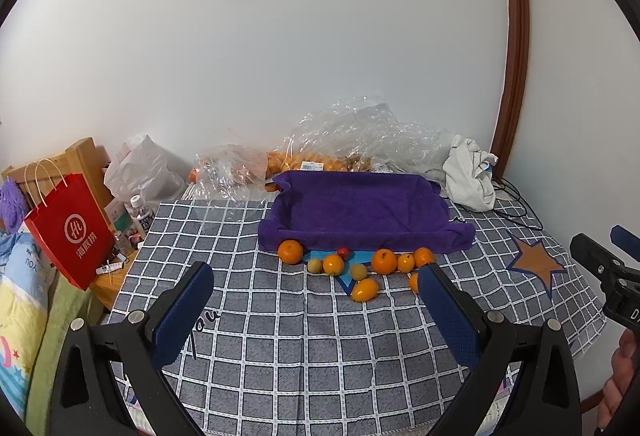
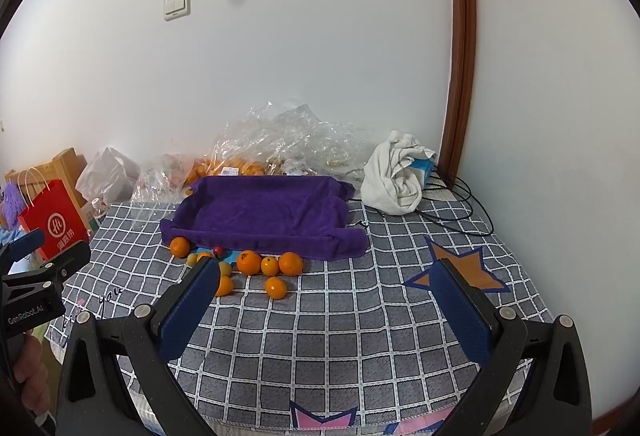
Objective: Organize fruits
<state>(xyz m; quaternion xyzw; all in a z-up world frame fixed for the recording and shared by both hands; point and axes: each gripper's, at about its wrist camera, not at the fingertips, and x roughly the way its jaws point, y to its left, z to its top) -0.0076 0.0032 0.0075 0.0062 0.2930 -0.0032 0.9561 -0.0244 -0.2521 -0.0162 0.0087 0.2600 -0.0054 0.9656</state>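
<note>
Several oranges (image 1: 384,261) (image 2: 249,262), small yellow-green fruits (image 1: 358,271) and one small red fruit (image 1: 343,251) (image 2: 217,251) lie in a loose row on the checked cloth, just in front of a purple towel-lined tray (image 1: 360,214) (image 2: 260,212). The tray holds no fruit. My left gripper (image 1: 316,280) is open and empty, hovering near the fruit row. My right gripper (image 2: 326,278) is open and empty, to the right of the fruits. Each gripper shows at the edge of the other's view.
Clear plastic bags (image 1: 360,140) with more oranges lie behind the tray against the wall. A white cloth (image 2: 396,176) and black cables (image 2: 460,204) are at the back right. A red paper bag (image 1: 68,232) and bottles stand off the left edge.
</note>
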